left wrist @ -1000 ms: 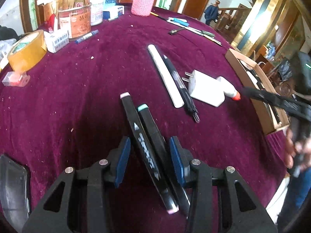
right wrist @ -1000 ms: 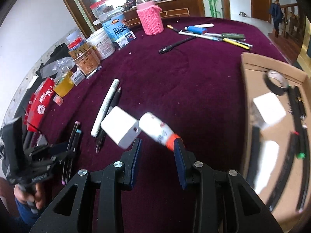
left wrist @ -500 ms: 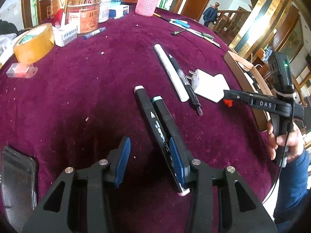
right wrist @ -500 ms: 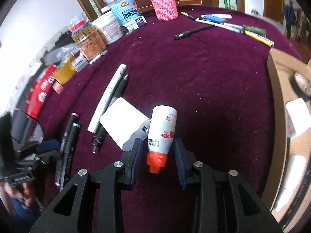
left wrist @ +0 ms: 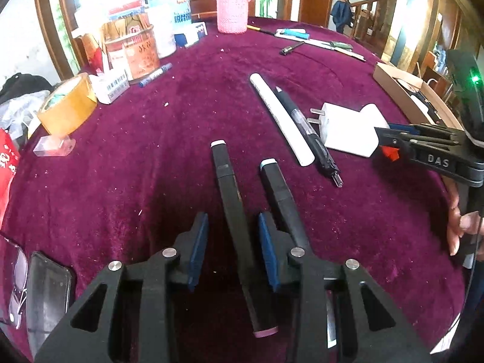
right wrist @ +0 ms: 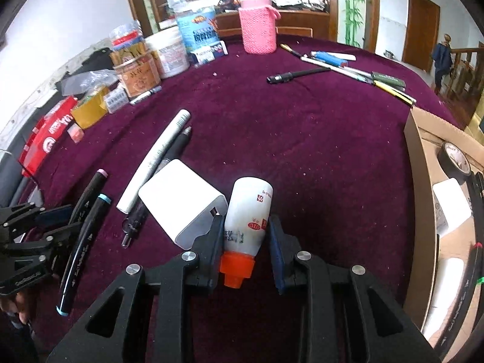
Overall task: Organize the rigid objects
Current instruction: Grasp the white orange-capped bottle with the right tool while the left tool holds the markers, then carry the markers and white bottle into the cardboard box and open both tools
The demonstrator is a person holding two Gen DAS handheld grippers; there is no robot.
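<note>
Two black markers lie on the purple cloth. The pink-capped marker [left wrist: 234, 220] lies between the open fingers of my left gripper [left wrist: 233, 251]. The teal-capped marker [left wrist: 281, 202] lies just outside its right finger. My right gripper [right wrist: 246, 251] is open around a white glue bottle [right wrist: 249, 211] with an orange cap, which lies on the cloth next to a white charger [right wrist: 181, 208]. A white pen [right wrist: 157, 157] and a black pen [right wrist: 169, 163] lie beside the charger. Both markers show in the right wrist view [right wrist: 87, 208].
A cardboard box [right wrist: 417, 181] holding tape and other items sits at the right. Jars, a tape roll [left wrist: 66, 106] and a pink-sleeved bottle [right wrist: 258, 27] stand at the back. Several pens [right wrist: 357, 69] lie far right. A phone [left wrist: 48, 290] lies at my near left.
My left gripper shifted so the pink-capped marker now lies between its fingers and the teal-capped one outside. My right gripper moved forward around the glue bottle, which turned cap-first toward me.
</note>
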